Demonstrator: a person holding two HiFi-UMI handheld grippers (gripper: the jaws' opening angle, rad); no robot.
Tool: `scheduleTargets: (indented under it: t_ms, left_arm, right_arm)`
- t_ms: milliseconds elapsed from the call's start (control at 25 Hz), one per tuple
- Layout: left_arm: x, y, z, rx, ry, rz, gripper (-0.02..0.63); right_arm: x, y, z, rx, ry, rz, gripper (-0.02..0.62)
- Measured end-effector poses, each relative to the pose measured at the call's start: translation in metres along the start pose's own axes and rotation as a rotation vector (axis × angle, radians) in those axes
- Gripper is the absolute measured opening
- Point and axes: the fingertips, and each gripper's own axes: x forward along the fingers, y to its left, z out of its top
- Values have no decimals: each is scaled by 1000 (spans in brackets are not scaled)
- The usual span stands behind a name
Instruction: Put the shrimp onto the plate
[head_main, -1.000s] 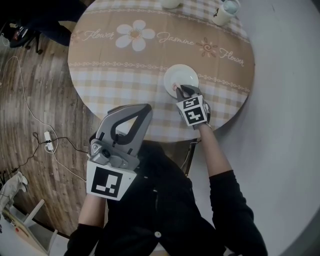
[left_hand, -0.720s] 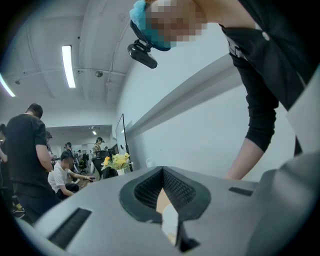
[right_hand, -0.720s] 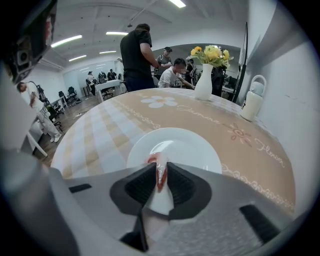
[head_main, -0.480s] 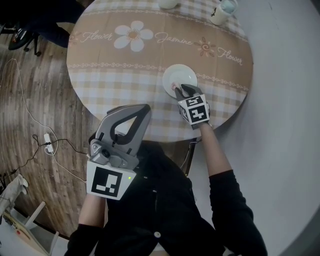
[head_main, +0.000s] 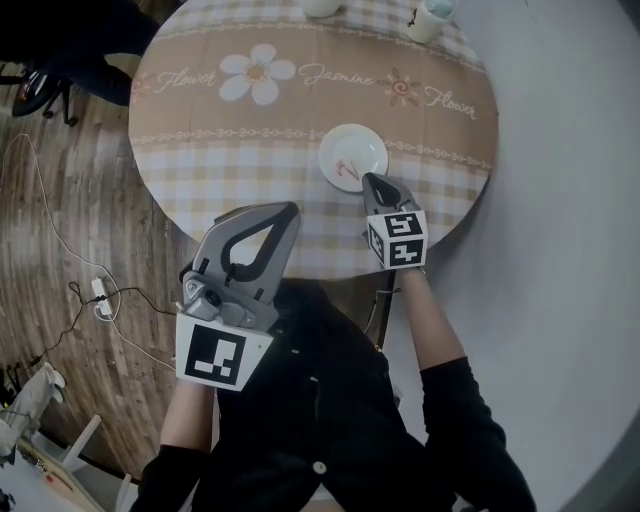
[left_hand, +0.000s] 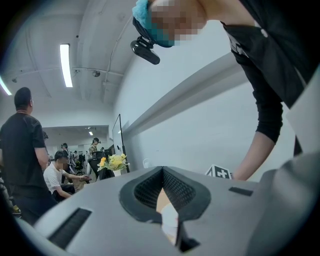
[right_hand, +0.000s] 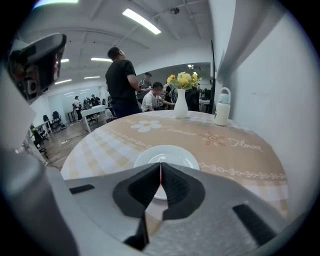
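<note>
Backed away from the plate (head_main: 372, 143), the right gripper (head_main: 371, 179) had its jaws together, empty; the shrimp (head_main: 347, 168) lay on the plate just ahead, so placing looked done. The left gripper (head_main: 291, 208), likewise closed, idled.

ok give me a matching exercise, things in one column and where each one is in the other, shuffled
1 shrimp
2 plate
3 vase of yellow flowers
4 left gripper

A far edge of the table
B held in the air, jaws together
C lying on the plate
D on the tablecloth, just ahead of the right gripper

Pairs: 1-C, 2-D, 3-A, 4-B
</note>
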Motion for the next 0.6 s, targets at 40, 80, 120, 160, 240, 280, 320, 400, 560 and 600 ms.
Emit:
scheduleTargets:
  t_ms: [40,80,120,160,240,280,320,400,560,600]
  left_arm:
    - [1,-1,1,3,-3,-5,2]
    - [2,-2,2,6,-5,-10,2]
    - [2,-4,3,9,-8,-14,2]
    - [3,-5,4,12,-11,-18,2]
    - [4,-7,7,16,-17,-26,2]
    - [5,-8,9,18,-22,-29,2]
    - [5,-9,11,20,-27,-33,2]
    - [7,-12,16,24,-38,-41,2]
    - [10,-19,25,36,-61,-58,2]
    - [11,-21,28,41,-67,-64,2]
  right_arm:
    - [-7,-1,4,3,-19,-13,5]
    - [-13,-2,8,5,-40,-25,3]
    - [-20,-3,12,7,-60,-36,3]
    - [-27,-4,17,9,-81,-45,3]
    - [-41,-4,28,7,-121,-60,3]
    - [-47,-3,33,3,-140,-66,3]
    - [-54,-2,39,-2,-158,-72,3]
    - [-67,0,50,-16,-193,-81,3]
    - [-96,4,71,-36,-258,-104,3]
    - [-103,4,76,-41,-276,-111,3]
